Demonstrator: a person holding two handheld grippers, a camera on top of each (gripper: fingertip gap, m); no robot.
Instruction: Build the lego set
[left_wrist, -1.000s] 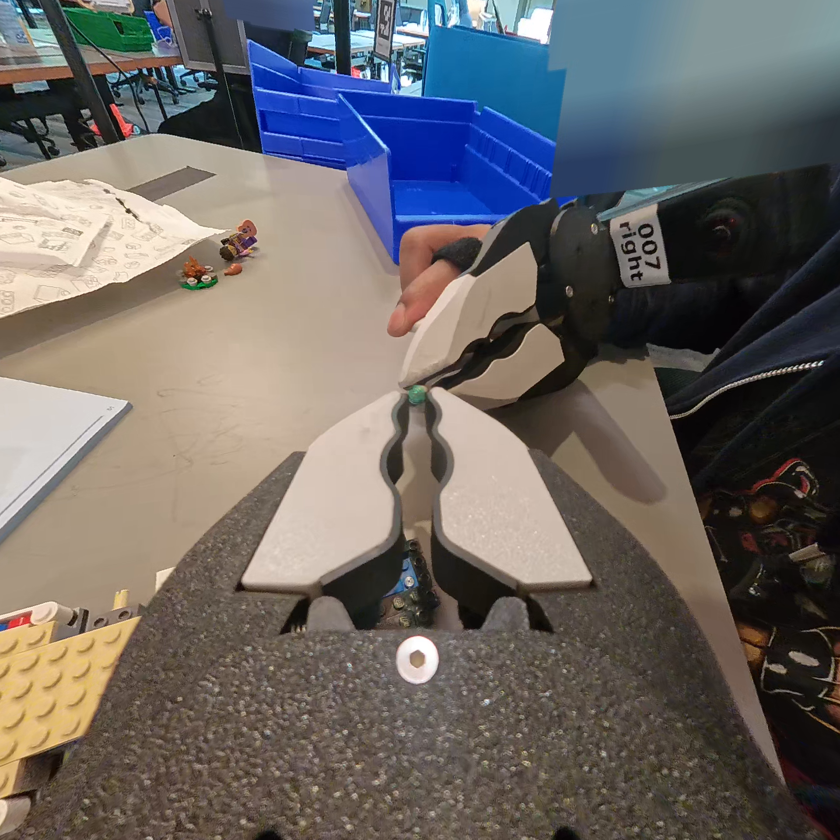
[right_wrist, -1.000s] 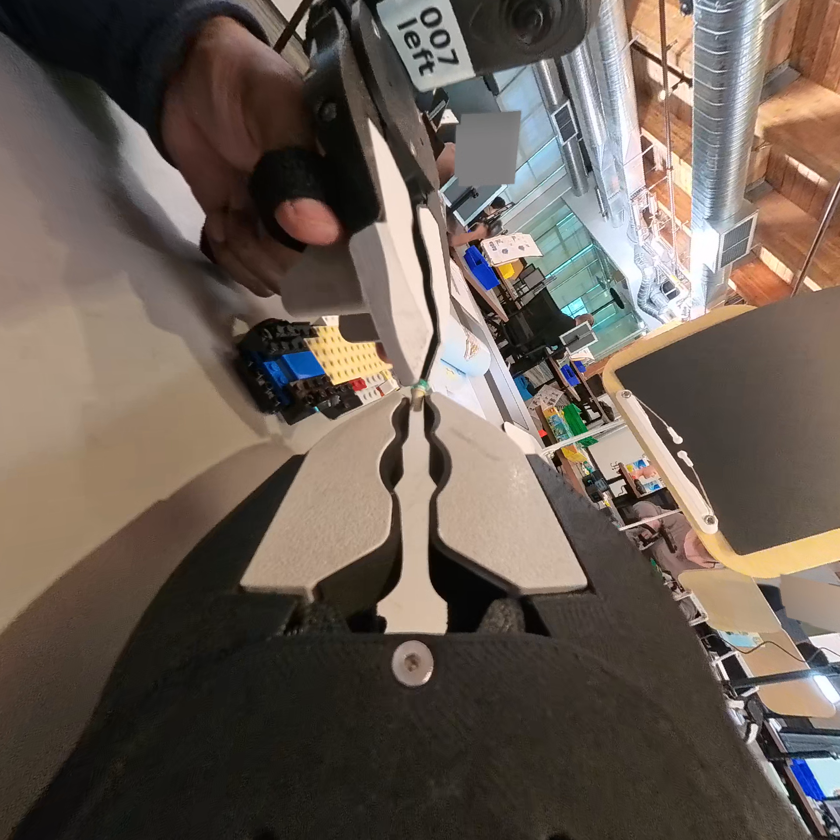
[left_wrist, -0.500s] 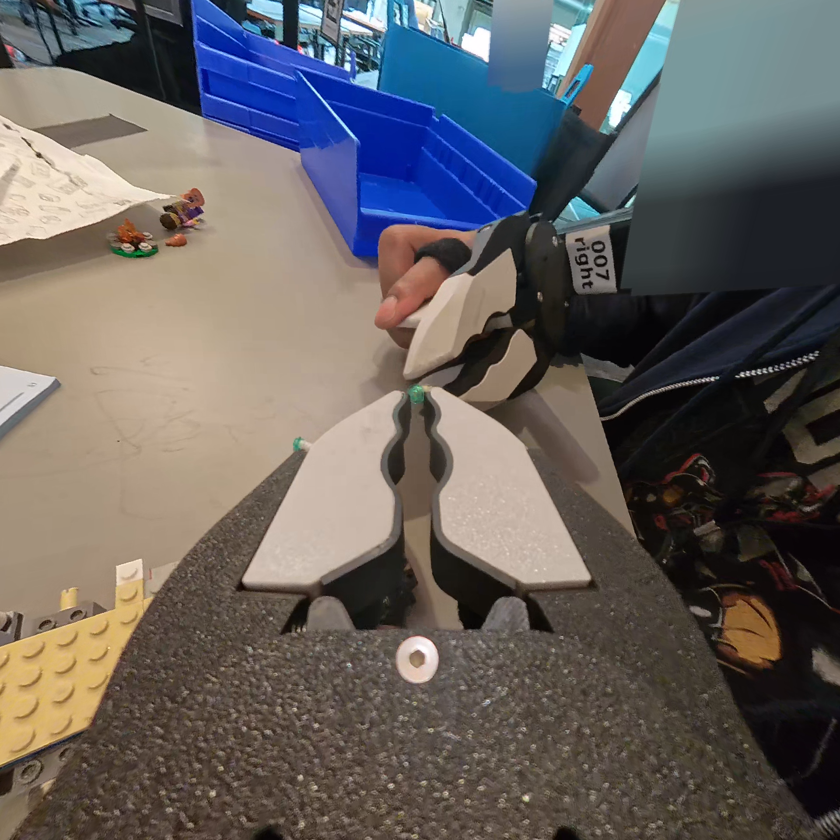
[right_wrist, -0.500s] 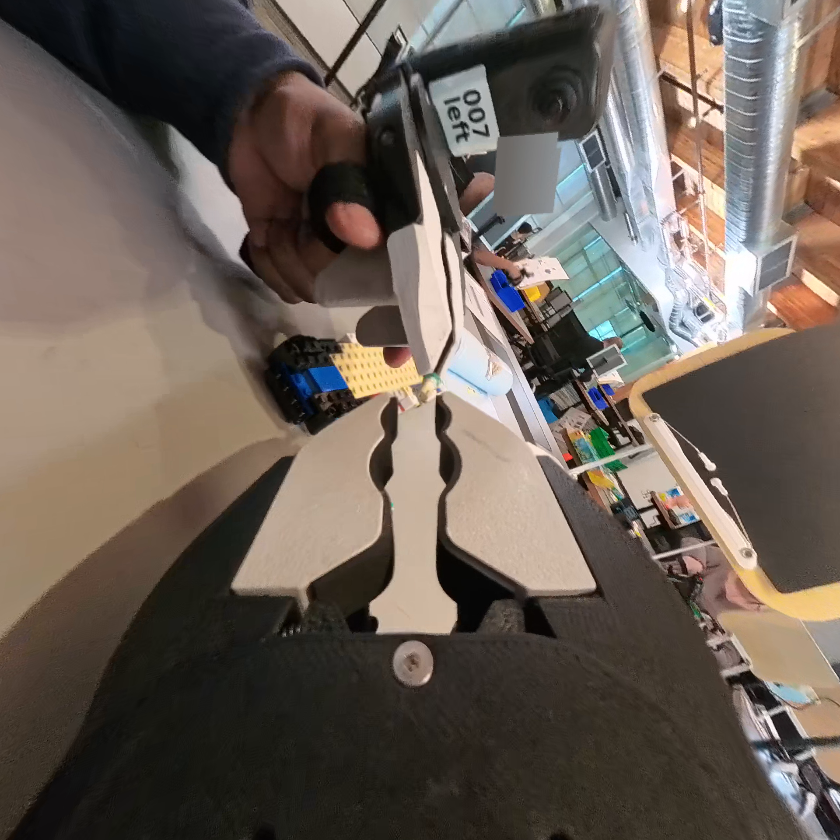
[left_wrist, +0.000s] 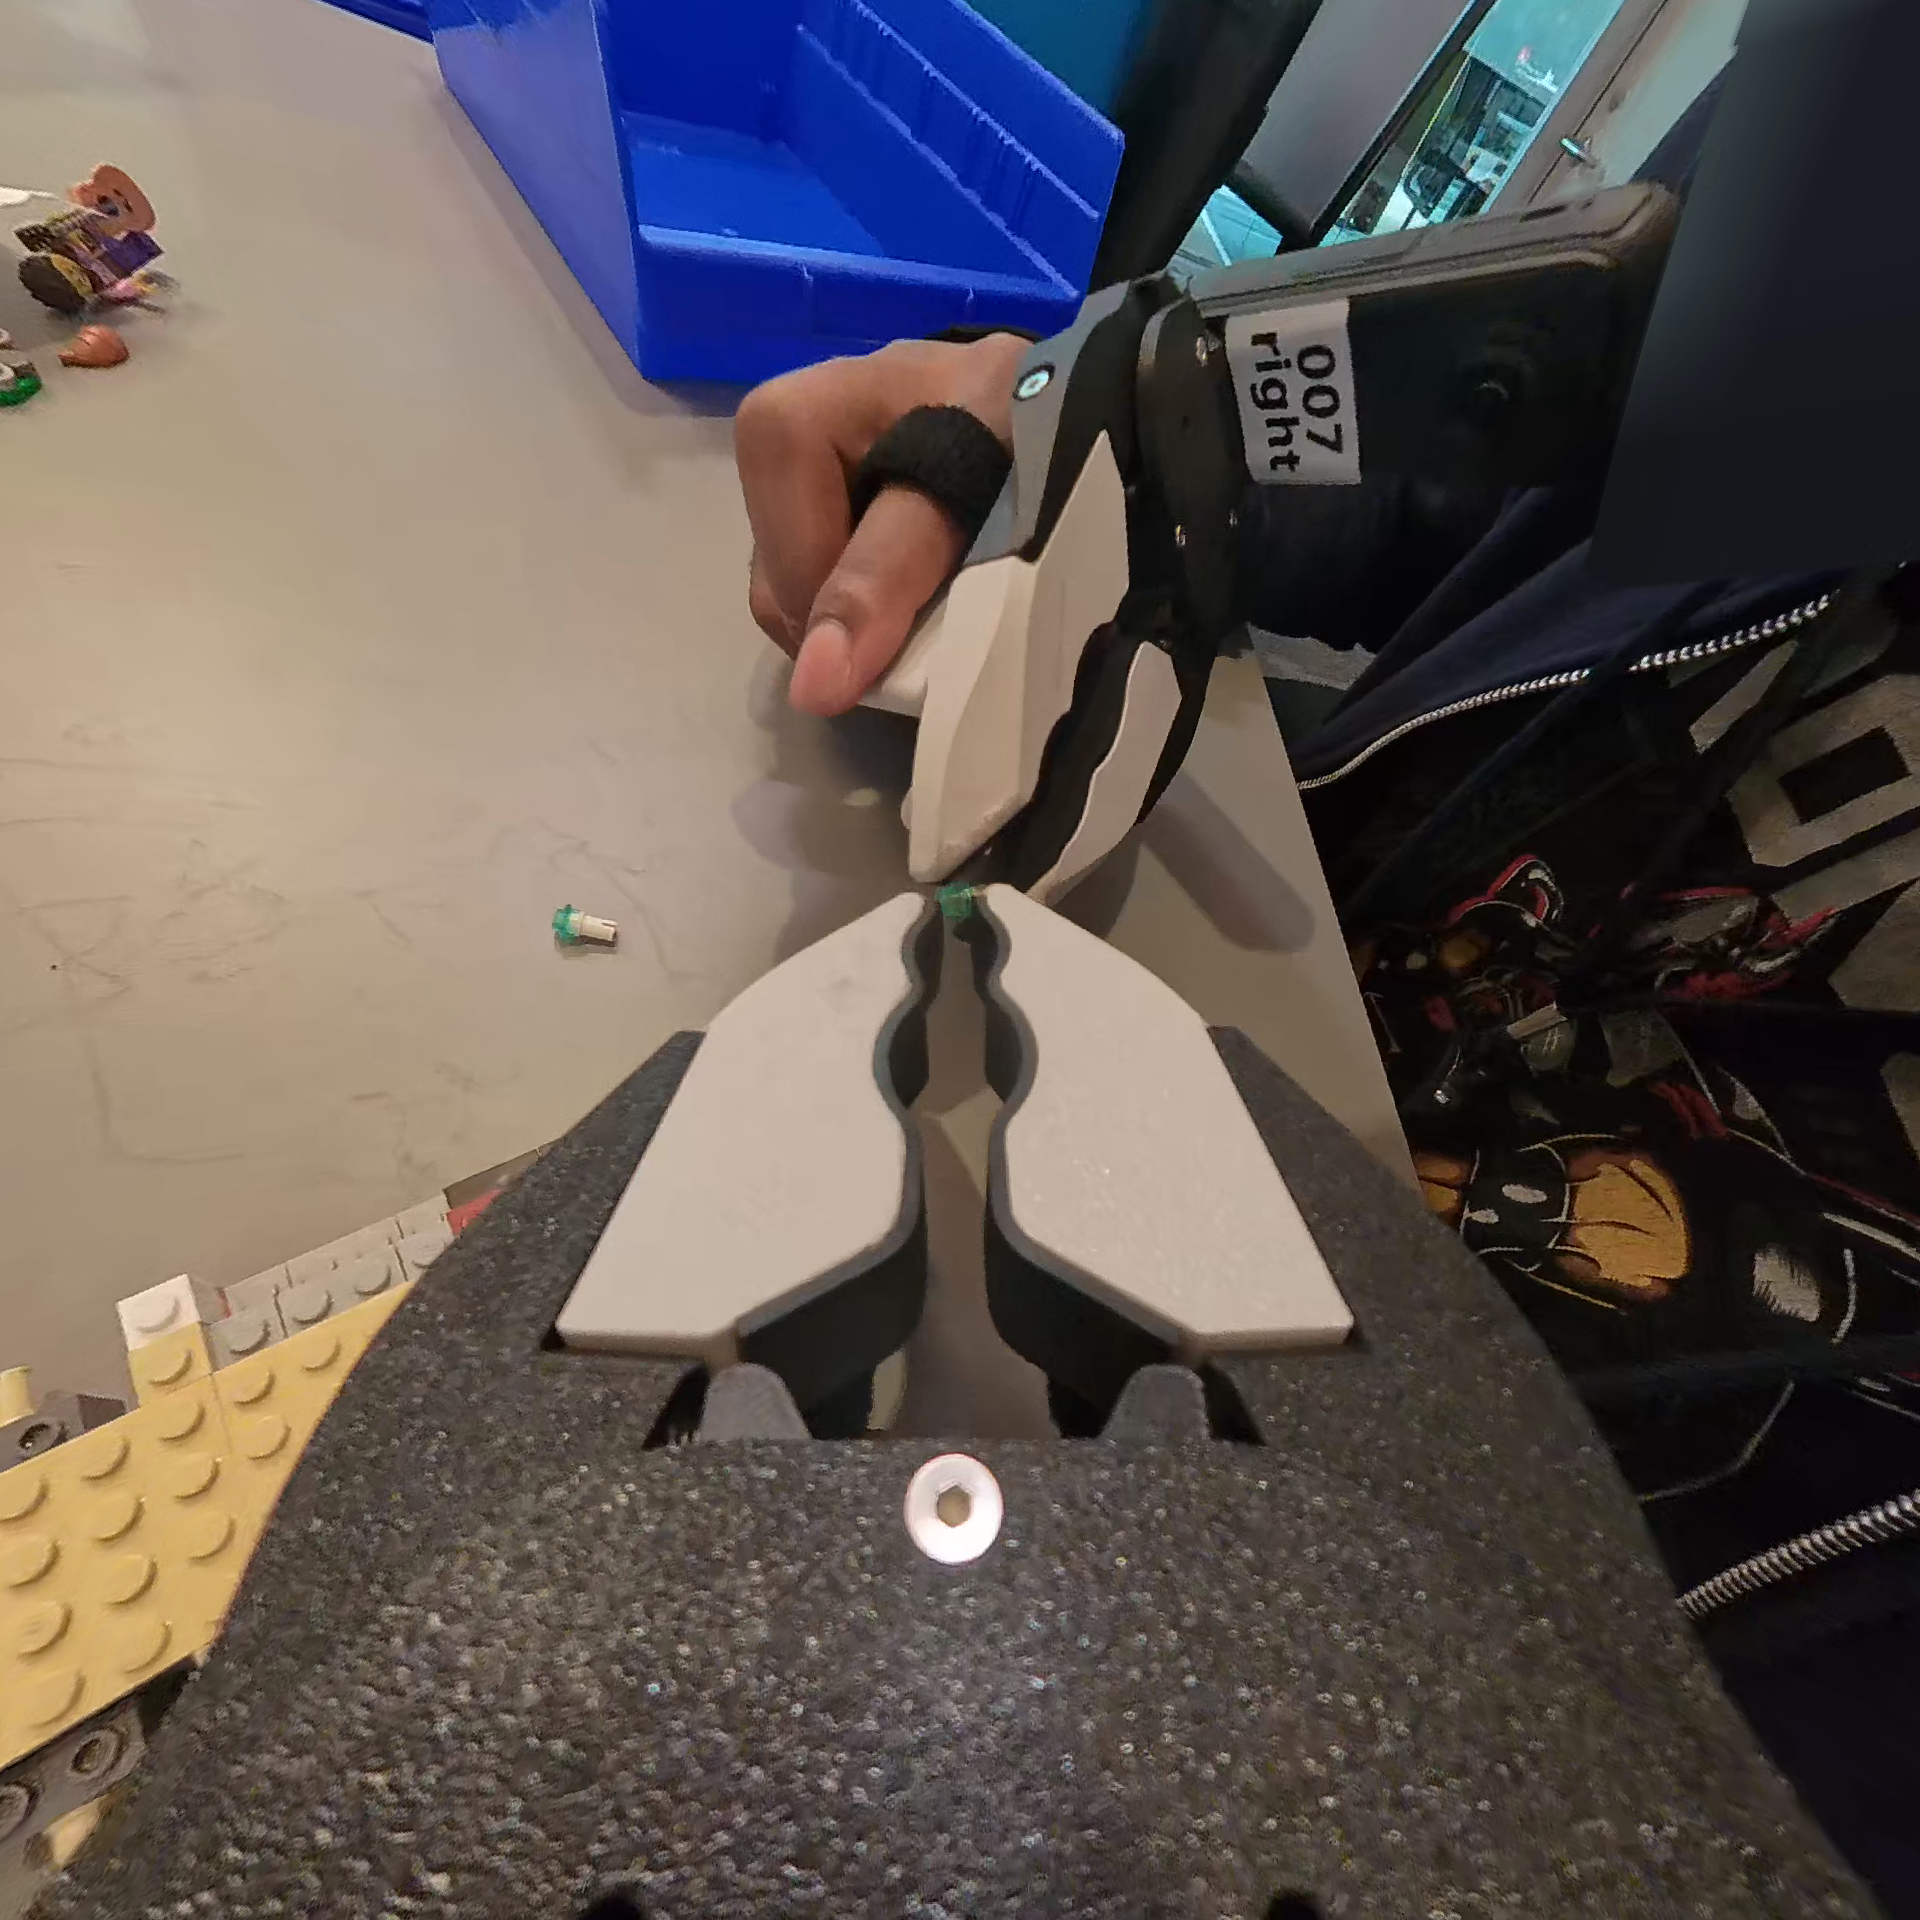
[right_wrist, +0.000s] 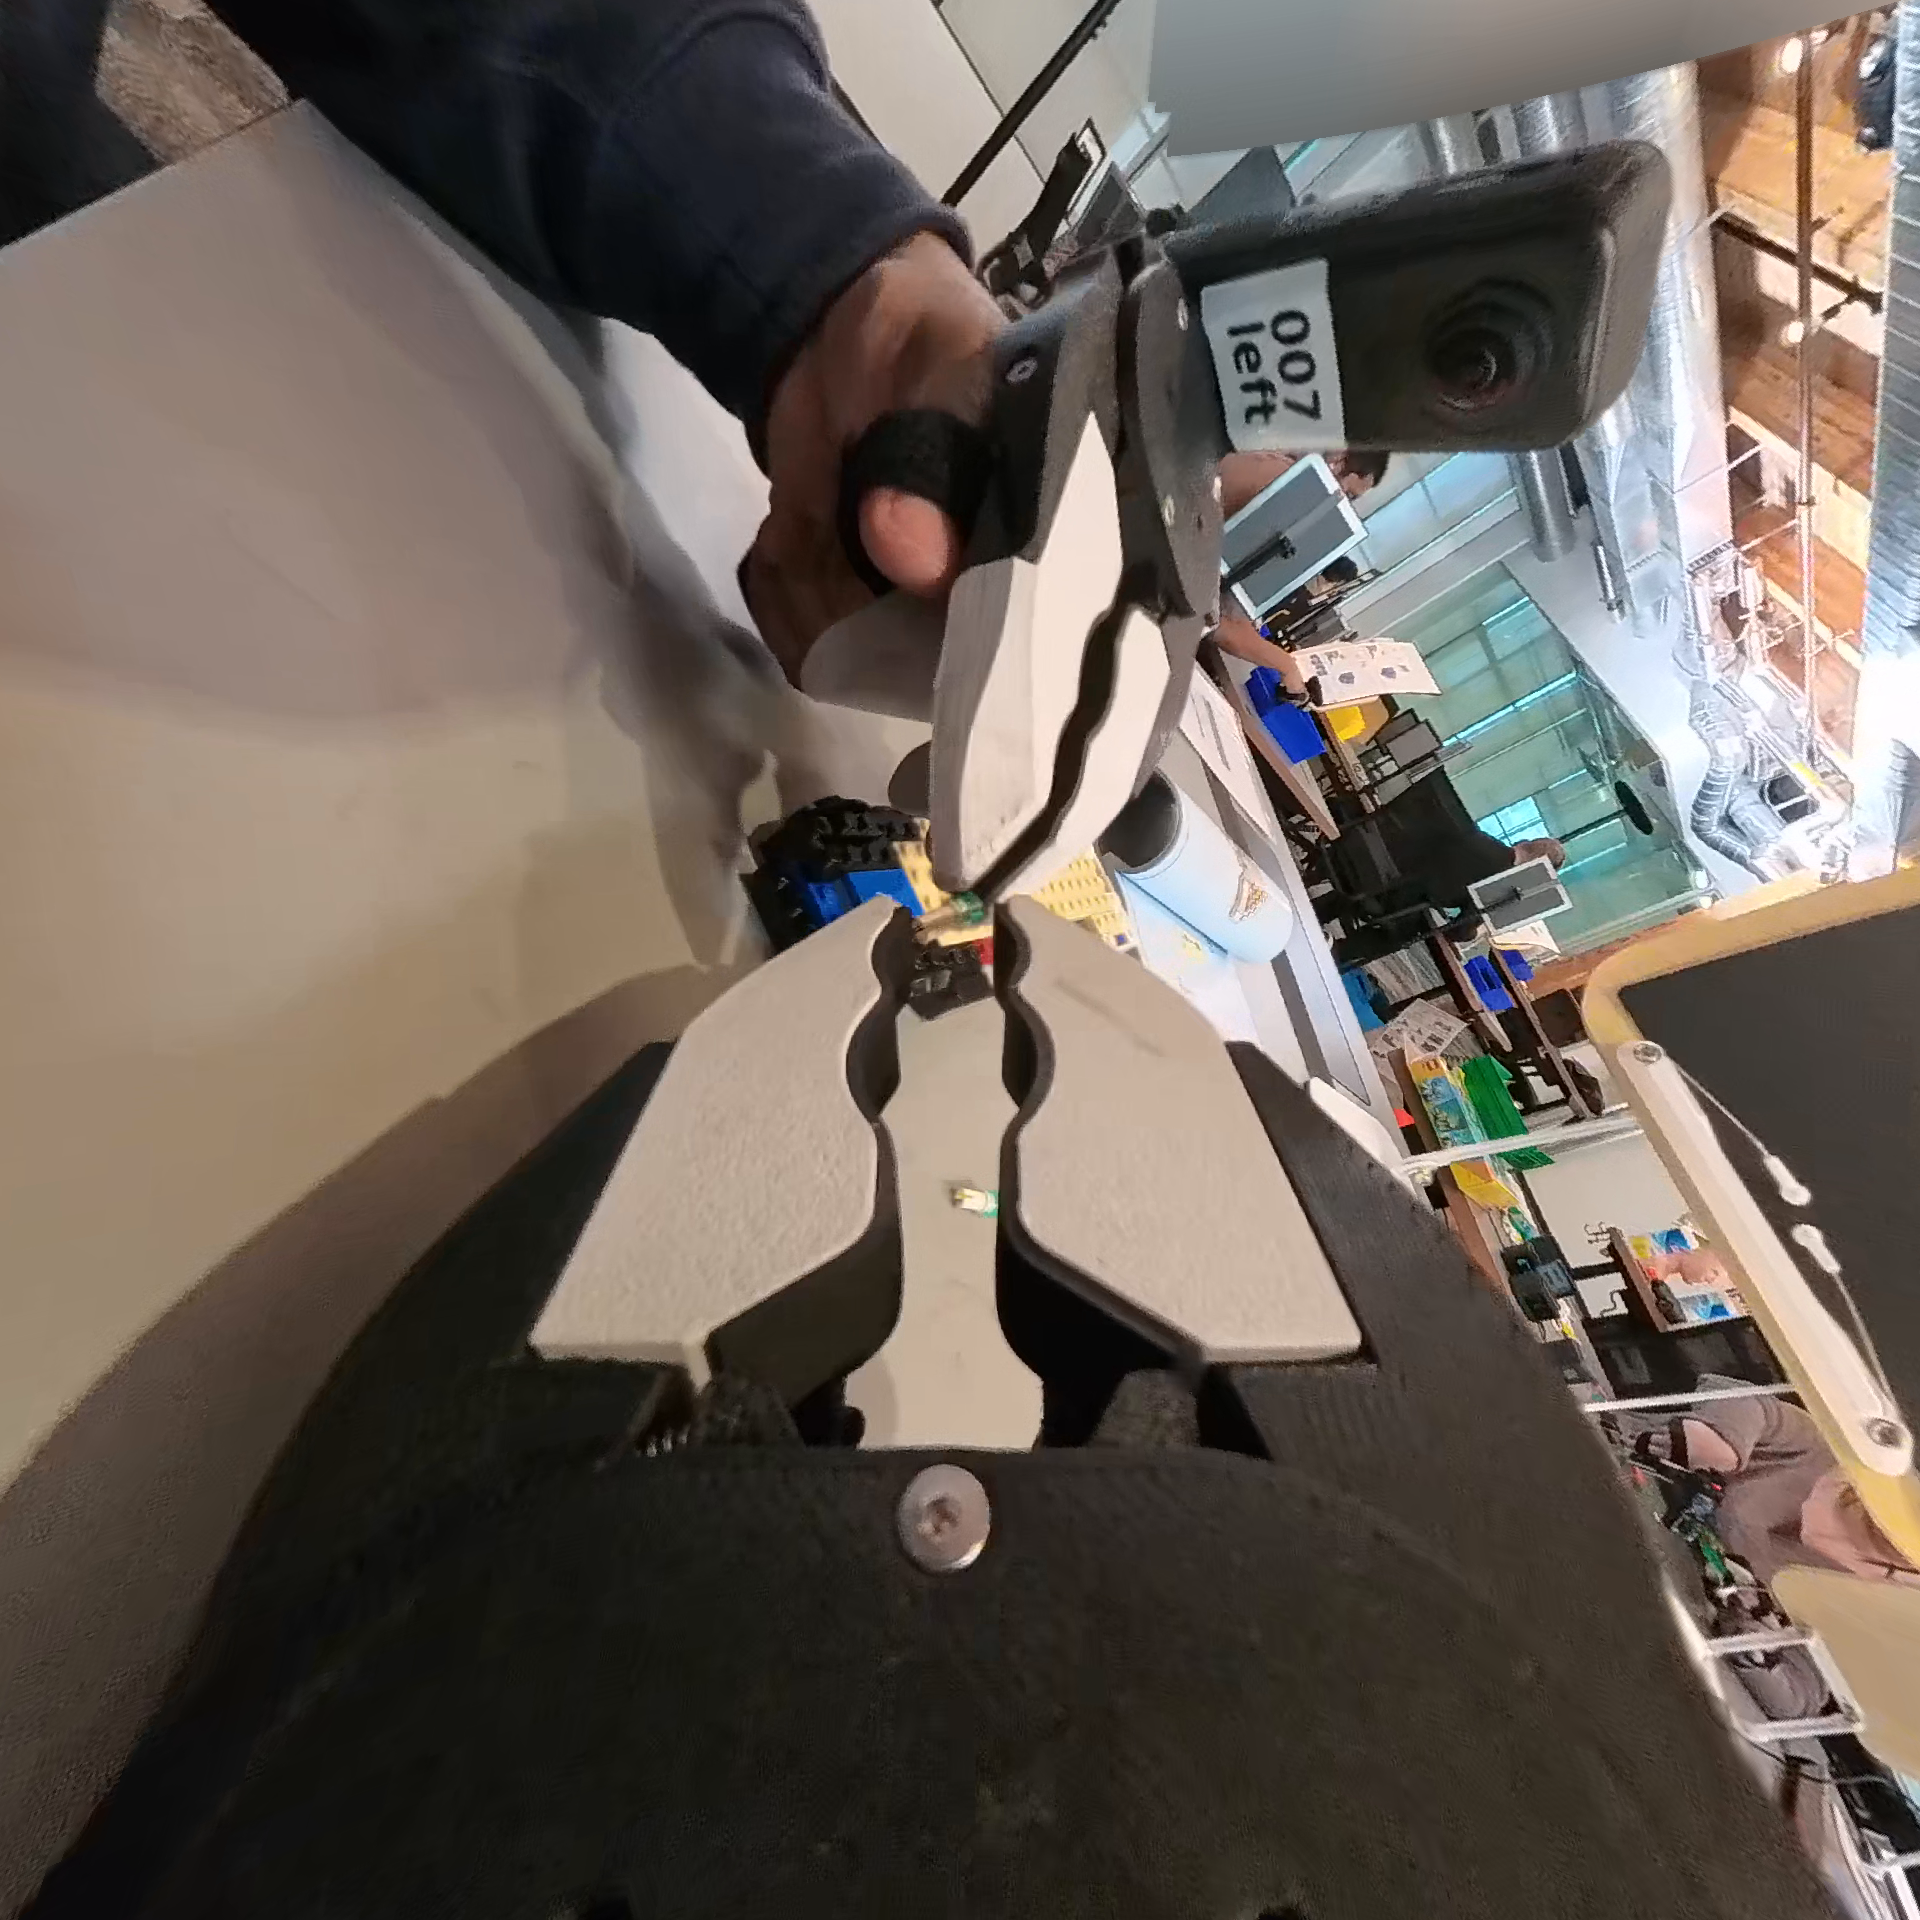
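My left gripper (left_wrist: 955, 916) is shut on a tiny green piece (left_wrist: 953, 902) at its fingertips. In the right wrist view the left gripper (right_wrist: 975, 891) holds that piece (right_wrist: 961, 914), green with a tan stub, pointing at me. My right gripper (right_wrist: 948, 920) is open. Its fingertips (right_wrist: 878, 920) stand on either side of the piece and do not press on it. In the left wrist view the right gripper (left_wrist: 992, 868) meets the left one tip to tip above the grey table (left_wrist: 364, 675). A second small green and white piece (left_wrist: 584, 924) lies loose on the table.
A blue bin (left_wrist: 831, 208) stands behind. A tan studded plate (left_wrist: 114, 1527) with grey bricks lies at lower left; in the right wrist view it joins a black and blue brick model (right_wrist: 831, 883). Small figure parts (left_wrist: 83, 260) lie far left. The table's edge (left_wrist: 1340, 987) runs right. The tips of both grippers are at nearly the same place. Left tips and right tips are each some 15 cm from the tan studded plate (left_wrist: 114, 1527).
My right gripper was shut at the green piece a second ago and has opened. The left gripper keeps its hold. A small green and white piece now shows loose on the table.
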